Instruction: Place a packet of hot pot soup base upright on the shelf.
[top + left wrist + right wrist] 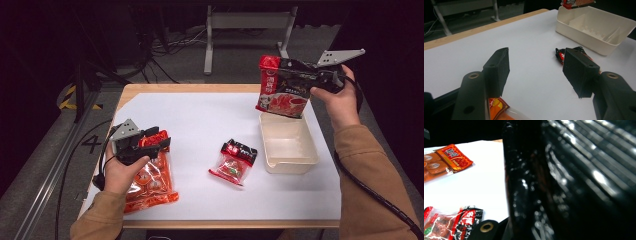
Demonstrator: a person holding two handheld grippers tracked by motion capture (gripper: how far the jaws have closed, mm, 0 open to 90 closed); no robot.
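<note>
The right gripper [295, 75] pinches a red and black packet [280, 87] and holds it above the far edge of the white box [289, 145] (right side of the table). It seems the packing step; next, lower and release. The left gripper [155, 142], jaws spread, hovers over an orange packet [152, 182], near left.

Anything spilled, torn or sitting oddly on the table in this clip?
Nothing stands out. The orange packet and the small red packet lie flat and intact; the bin stands upright, with the red-and-black pouch held above it.
</note>
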